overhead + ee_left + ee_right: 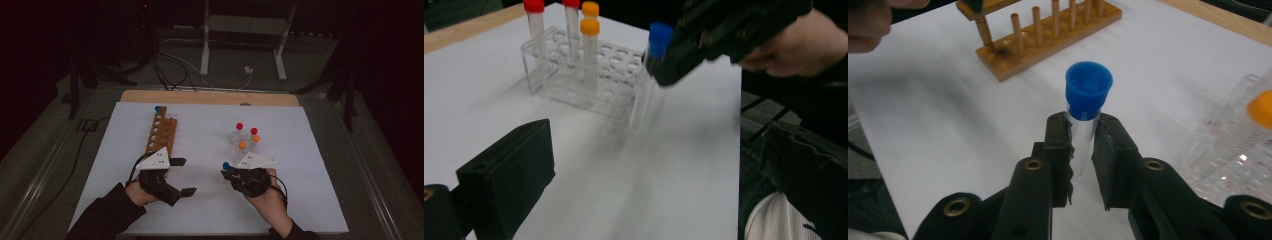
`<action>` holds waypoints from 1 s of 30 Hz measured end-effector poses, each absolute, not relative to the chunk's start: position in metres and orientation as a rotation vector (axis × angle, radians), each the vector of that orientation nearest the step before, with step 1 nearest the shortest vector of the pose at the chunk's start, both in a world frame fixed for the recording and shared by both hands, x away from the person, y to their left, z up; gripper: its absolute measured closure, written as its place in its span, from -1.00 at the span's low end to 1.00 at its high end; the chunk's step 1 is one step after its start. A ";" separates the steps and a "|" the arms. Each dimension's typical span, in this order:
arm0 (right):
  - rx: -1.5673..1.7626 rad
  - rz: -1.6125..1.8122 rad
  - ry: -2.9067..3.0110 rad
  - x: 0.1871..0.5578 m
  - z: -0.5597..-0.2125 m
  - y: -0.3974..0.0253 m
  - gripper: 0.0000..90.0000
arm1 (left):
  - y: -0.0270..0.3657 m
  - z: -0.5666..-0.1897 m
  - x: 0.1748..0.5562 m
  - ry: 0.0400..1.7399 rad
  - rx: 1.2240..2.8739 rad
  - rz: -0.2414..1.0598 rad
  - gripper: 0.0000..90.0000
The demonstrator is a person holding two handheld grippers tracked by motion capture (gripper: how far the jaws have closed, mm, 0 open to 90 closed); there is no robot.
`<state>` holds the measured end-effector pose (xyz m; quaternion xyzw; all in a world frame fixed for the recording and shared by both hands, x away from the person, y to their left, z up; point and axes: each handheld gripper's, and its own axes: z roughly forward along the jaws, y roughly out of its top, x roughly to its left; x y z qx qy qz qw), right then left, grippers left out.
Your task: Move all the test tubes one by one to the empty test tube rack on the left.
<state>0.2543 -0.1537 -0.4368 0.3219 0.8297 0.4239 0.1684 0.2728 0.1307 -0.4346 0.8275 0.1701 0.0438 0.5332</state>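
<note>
The wooden rack (161, 132) lay at the left, its long axis running away from the person, one blue-capped tube (158, 109) at its far end. The left gripper (183, 176) sat just before the rack's near end, jaws spread and empty. To the right, the right gripper (226, 171) clenched a blue-capped tube (1087, 107) below its cap, upright and clear of the table. The clear rack (574, 75) stood just beyond it. The wooden rack lay to the held tube's left, so the carry would probably run leftward.

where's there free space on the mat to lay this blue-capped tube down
The widest bare patch is mid-mat, between the wooden rack and the clear rack. The far strip behind both racks is free too. It is crowded by the clear rack, where the right claw grips the blue-capped tube.
</note>
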 end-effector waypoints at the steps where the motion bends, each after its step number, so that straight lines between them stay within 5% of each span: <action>1: 0.913 1.204 2.362 0.254 -0.437 -0.153 0.70 | 0.129 -0.432 0.274 0.403 1.971 0.107 -0.95; 15: 0.884 1.223 2.374 0.249 -0.438 -0.148 0.70 | 0.101 -0.413 0.290 0.354 1.938 0.086 -0.82; 30: 0.863 1.226 2.383 0.248 -0.438 -0.146 0.70 | 0.068 -0.420 0.294 0.318 1.972 0.108 0.11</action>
